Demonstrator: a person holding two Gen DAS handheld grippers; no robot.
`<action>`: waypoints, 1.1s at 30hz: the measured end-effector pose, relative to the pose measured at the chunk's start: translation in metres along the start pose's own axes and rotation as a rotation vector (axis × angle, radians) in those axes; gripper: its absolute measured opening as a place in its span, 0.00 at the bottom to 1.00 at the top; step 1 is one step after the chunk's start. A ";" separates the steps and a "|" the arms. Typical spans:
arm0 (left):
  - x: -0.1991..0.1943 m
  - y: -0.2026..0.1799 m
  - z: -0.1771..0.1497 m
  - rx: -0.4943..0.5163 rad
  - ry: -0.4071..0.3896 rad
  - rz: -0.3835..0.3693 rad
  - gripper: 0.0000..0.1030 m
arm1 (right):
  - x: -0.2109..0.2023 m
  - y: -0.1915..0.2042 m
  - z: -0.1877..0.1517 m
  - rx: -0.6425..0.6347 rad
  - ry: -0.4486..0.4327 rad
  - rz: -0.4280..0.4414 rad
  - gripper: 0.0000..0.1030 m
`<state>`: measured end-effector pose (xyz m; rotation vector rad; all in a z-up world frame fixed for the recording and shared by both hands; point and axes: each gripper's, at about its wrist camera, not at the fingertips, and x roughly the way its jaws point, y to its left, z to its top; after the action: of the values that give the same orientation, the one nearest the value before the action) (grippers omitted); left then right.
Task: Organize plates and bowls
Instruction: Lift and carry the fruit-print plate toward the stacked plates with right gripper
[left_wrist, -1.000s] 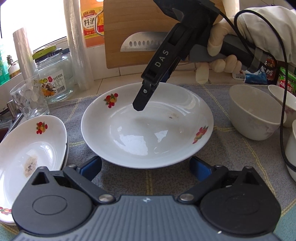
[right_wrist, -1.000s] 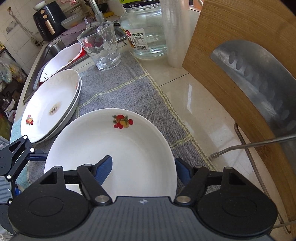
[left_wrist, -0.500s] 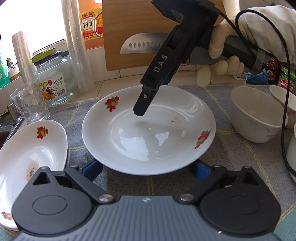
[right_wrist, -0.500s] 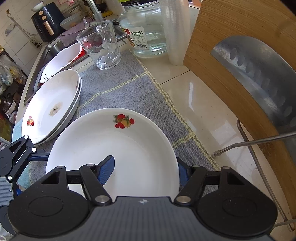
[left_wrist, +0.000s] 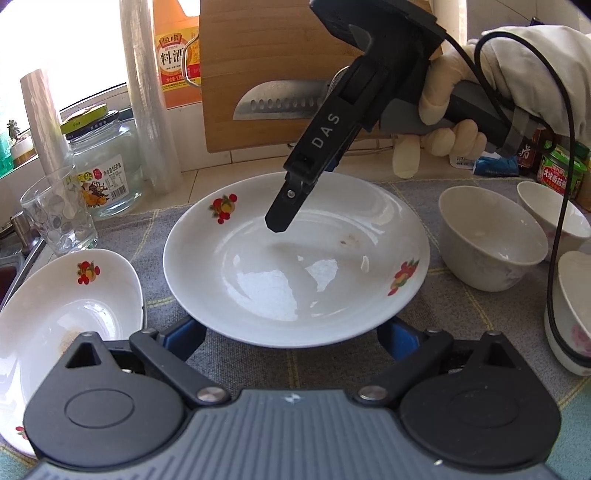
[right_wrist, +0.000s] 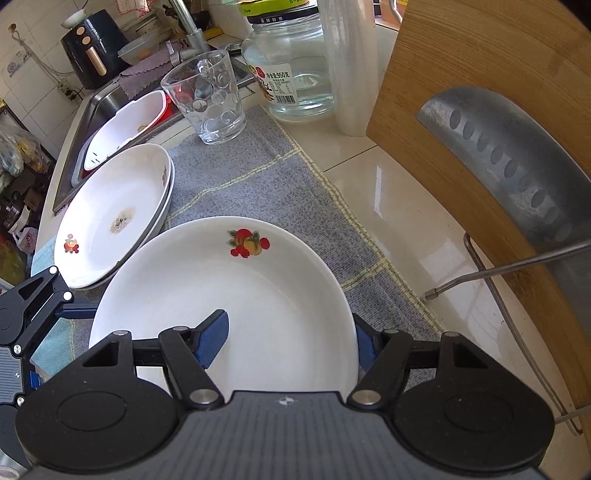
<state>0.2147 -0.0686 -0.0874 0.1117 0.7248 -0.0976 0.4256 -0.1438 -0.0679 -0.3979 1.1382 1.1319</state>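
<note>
A white plate with fruit prints (left_wrist: 295, 258) lies on the grey mat; it also shows in the right wrist view (right_wrist: 236, 295). My left gripper (left_wrist: 291, 334) is open, its blue fingers under the plate's near rim on both sides. My right gripper (right_wrist: 291, 341) is open over the plate's far rim, one finger (right_wrist: 212, 338) inside the plate, the other outside; it shows in the left wrist view (left_wrist: 284, 218). A stack of similar plates (left_wrist: 55, 317) lies to the left, also in the right wrist view (right_wrist: 114, 218). White bowls (left_wrist: 491, 236) stand to the right.
A glass (right_wrist: 207, 99), a glass jar (right_wrist: 291, 62) and a plastic roll (right_wrist: 351, 62) stand behind the mat. A wooden board with a cleaver (right_wrist: 517, 158) leans at the back. The sink (right_wrist: 96, 122) holds a white dish. Sauce jars (left_wrist: 557, 170) stand far right.
The plate has risen and come nearer in the left wrist view, its near rim now over my left fingers. My right gripper stays on the far rim.
</note>
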 end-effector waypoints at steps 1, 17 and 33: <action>-0.002 0.000 0.001 0.003 -0.002 -0.003 0.95 | -0.002 0.002 0.000 0.000 -0.002 -0.003 0.72; -0.041 0.028 -0.003 0.013 -0.027 -0.050 0.95 | -0.014 0.047 0.015 0.001 -0.023 -0.039 0.72; -0.088 0.087 -0.022 -0.036 -0.049 0.014 0.95 | 0.012 0.115 0.070 -0.087 -0.029 -0.004 0.72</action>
<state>0.1459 0.0249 -0.0396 0.0795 0.6769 -0.0736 0.3615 -0.0358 -0.0177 -0.4497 1.0643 1.1828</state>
